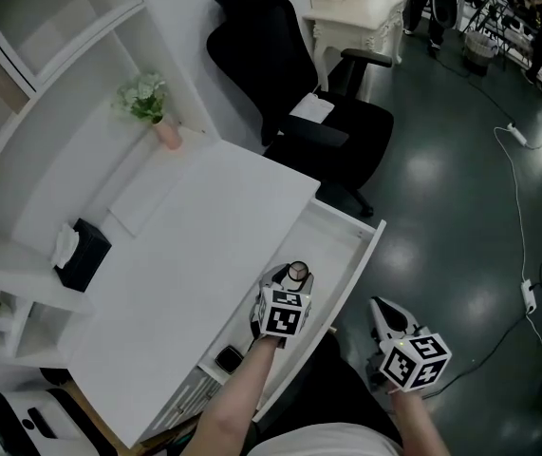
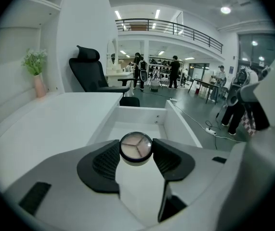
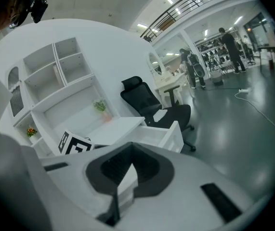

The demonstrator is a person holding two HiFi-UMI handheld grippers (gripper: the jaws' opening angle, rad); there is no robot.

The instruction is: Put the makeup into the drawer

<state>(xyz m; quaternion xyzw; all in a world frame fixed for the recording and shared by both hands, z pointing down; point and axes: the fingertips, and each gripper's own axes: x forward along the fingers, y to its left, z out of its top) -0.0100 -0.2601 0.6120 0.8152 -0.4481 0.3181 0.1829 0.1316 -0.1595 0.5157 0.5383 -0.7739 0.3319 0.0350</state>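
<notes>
The white bench (image 1: pixel 185 245) has most of its top bare. Its long drawer (image 1: pixel 339 245) is pulled out on the side nearest the person, probably so that things can be dropped in from above. The black chair (image 1: pixel 299 93) stands beyond the drawer's far end, out of the way.

The drawer's far stretch is bare white in both the head view and the left gripper view. Near its close end lies a small dark case (image 1: pixel 228 357) (it is too small to tell what kind).

The left claw (image 1: pixel 294 278) hangs over the middle of the drawer, tilted downward, with its pads clamped on either side of a small round jar (image 2: pixel 136 146). The jar's lid faces up. It is held in the air above the drawer floor, so the makeup is over the drawer but not yet in it. That grip looks suited to lowering the jar straight in.

The right claw (image 1: pixel 378 305) waits over the floor, just beside the drawer's outer wall. Its pads are together with nothing between them.
</notes>
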